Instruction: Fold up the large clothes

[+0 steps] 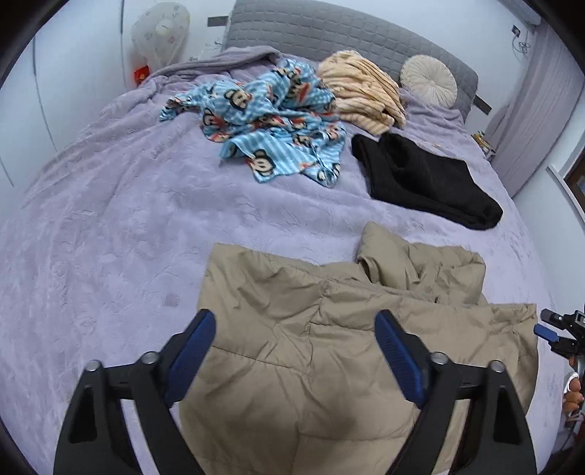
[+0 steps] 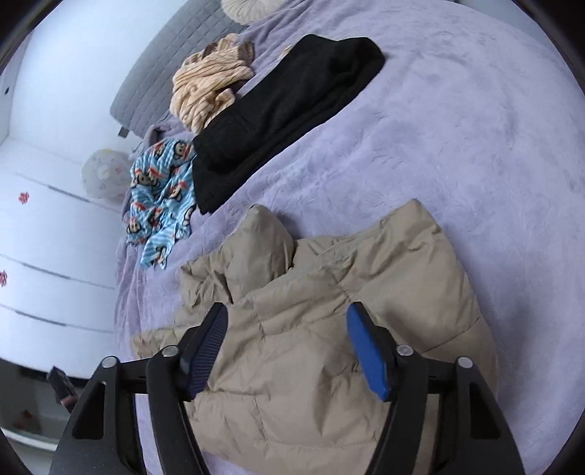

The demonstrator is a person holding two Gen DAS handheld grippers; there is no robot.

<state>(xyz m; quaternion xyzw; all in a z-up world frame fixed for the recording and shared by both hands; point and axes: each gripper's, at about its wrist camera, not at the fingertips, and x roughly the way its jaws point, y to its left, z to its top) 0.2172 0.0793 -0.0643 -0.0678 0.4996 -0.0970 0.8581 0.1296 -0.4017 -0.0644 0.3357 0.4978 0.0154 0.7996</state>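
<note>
A beige puffer jacket [image 1: 329, 329] lies folded over on the lilac bedspread [image 1: 109, 219], near the bed's front edge. My left gripper [image 1: 294, 321] hovers above its near part, jaws open, nothing pinched between the blue pads. In the right wrist view the same jacket [image 2: 329, 310] spreads under my right gripper [image 2: 287, 314], which is also open and holds nothing. The right gripper's tip [image 1: 552, 329] shows at the far right of the left wrist view, beside the jacket's edge.
Farther up the bed lie a black garment [image 1: 427, 179], a blue cartoon-print garment [image 1: 278, 117] and a striped cream garment [image 1: 362, 87]. A round cushion [image 1: 429, 80] leans on the grey headboard [image 1: 329, 29]. A covered fan [image 1: 161, 33] stands left of the bed.
</note>
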